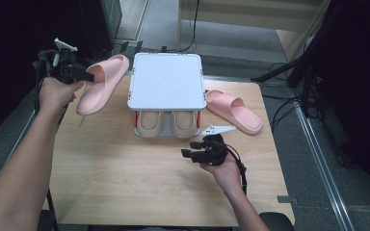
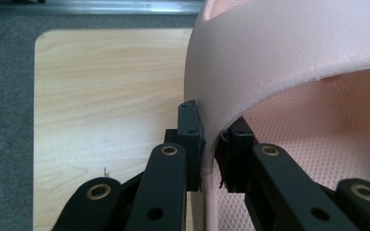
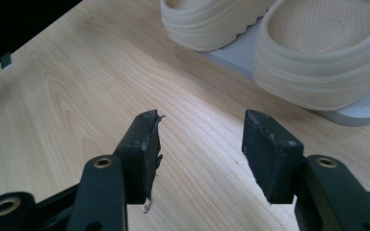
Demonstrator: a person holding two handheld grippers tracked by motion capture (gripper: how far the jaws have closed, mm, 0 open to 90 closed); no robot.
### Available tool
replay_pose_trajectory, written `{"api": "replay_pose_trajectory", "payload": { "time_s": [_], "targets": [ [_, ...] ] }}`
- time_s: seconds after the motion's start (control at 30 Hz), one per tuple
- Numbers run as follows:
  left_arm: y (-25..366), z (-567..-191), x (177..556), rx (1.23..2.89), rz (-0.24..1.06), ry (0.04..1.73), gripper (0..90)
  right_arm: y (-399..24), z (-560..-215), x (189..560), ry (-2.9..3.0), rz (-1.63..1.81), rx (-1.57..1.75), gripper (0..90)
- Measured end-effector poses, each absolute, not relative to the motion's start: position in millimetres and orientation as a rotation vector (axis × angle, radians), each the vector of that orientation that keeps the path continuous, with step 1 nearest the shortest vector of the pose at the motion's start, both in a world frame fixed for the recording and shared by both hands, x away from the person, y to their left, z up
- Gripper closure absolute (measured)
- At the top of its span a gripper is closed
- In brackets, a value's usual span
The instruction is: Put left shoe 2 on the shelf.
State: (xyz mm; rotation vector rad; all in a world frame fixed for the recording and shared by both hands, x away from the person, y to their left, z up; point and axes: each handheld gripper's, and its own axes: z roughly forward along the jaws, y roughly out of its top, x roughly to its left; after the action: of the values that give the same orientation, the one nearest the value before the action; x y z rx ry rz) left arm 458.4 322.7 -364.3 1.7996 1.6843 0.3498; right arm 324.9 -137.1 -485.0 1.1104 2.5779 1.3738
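My right gripper (image 1: 189, 155) rests low over the wooden table (image 1: 125, 173) with its jaws spread and nothing between them. Farther on, my left gripper (image 1: 87, 77) pinches the strap of a pink slipper (image 1: 101, 83), and I hold it in the air, left of the white two-level rack (image 1: 166, 81). The pads take only a thin edge of soft foam, so I judge the slipper may swing or slide out. I count two pink slippers, the second (image 1: 234, 110) lying right of the rack, two beige slippers (image 1: 166, 123) on the lower shelf, and one rack.
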Motion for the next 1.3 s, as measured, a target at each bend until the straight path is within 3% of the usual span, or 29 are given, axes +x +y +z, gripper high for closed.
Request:
{"api": "replay_pose_trajectory", "payload": {
  "time_s": [0.27,0.63,1.03,1.3],
  "targets": [
    [300.0,-333.8,468.4,1.835,0.372,1.64,81.0,-137.9,-484.4,325.2,2.579,1.37,1.108,48.2],
    [239.3,-308.4,486.1,1.897,0.387,1.536,80.0,-140.4,-482.4,325.4,2.57,1.38,1.109,48.2],
    [200.0,-323.1,506.3,1.936,0.397,1.534,77.6,-143.6,-480.7,326.1,2.569,1.392,1.102,48.5],
    [180.7,-330.1,507.2,1.986,0.406,1.538,70.6,-146.8,-481.0,328.3,2.556,1.394,1.12,48.5]
  ]
}}
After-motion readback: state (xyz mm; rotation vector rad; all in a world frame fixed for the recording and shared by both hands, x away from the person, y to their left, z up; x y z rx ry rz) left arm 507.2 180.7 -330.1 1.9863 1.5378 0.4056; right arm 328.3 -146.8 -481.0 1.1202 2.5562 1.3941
